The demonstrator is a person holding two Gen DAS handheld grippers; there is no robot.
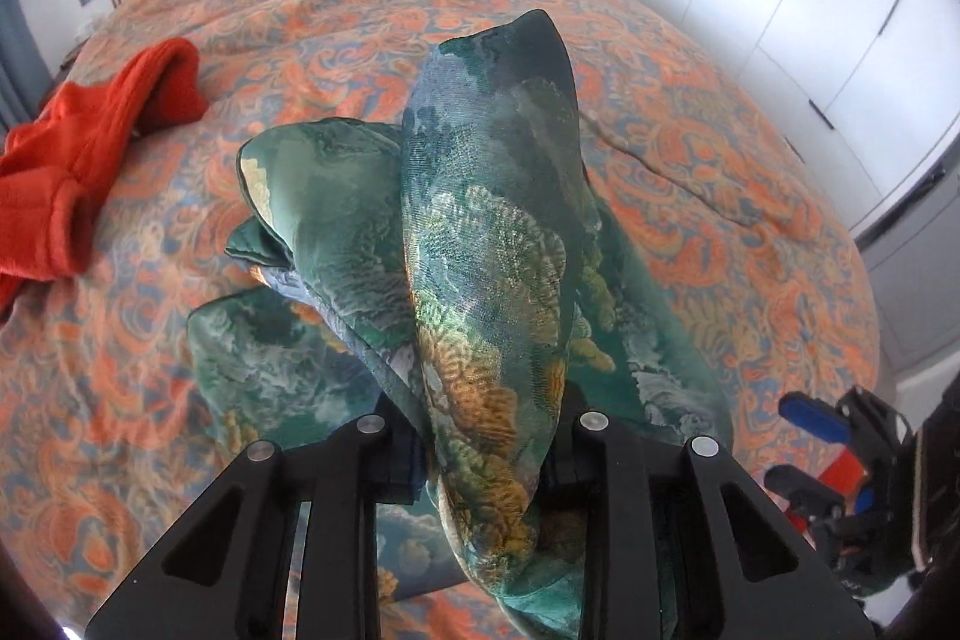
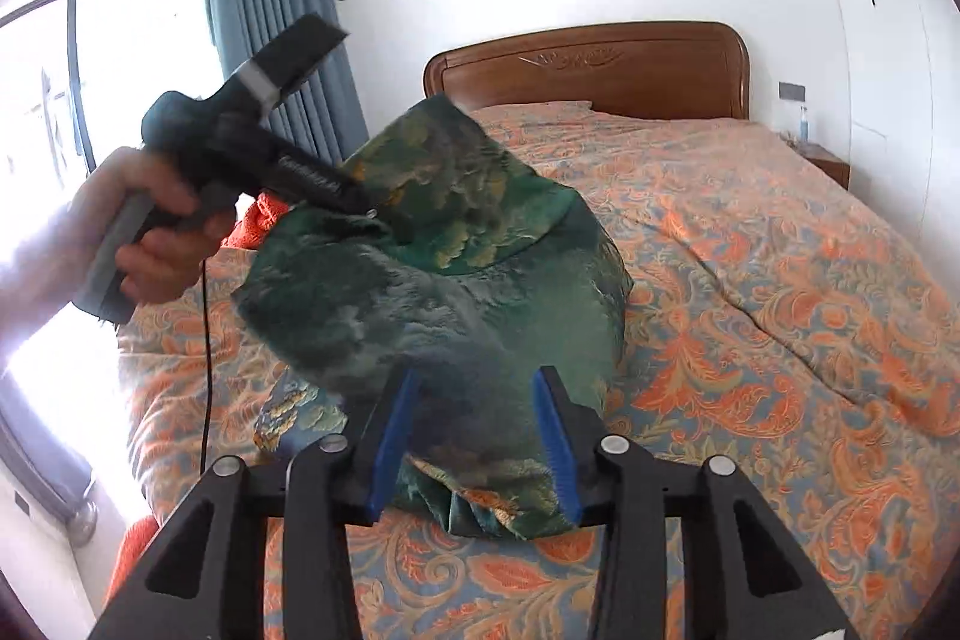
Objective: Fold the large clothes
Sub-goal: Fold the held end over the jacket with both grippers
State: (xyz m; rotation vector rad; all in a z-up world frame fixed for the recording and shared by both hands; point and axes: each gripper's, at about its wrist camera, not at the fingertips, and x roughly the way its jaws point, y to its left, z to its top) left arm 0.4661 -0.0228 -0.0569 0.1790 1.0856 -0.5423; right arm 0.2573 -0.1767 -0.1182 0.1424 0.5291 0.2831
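Observation:
A green patterned garment (image 1: 480,220) is bunched up above the orange-patterned bedspread (image 1: 690,148). My left gripper (image 1: 480,436) is shut on a thick fold of it, and the cloth hides the fingertips. In the right wrist view a hand holds that left gripper (image 2: 378,214), which is buried in the top of the green garment (image 2: 456,268). My right gripper (image 2: 474,436) stands low in front of the heap. Its blue pads (image 2: 393,436) are apart, with the garment's lower hem lying loosely between them. The right gripper (image 1: 810,454) also shows at the lower right of the left wrist view.
A red garment (image 1: 90,160) lies crumpled at the bed's left side. The wooden headboard (image 2: 600,64) stands at the far end, with a nightstand (image 2: 828,160) beside it. White wardrobe doors (image 1: 810,10) line the right. A window and a blue curtain (image 2: 264,28) are on the left.

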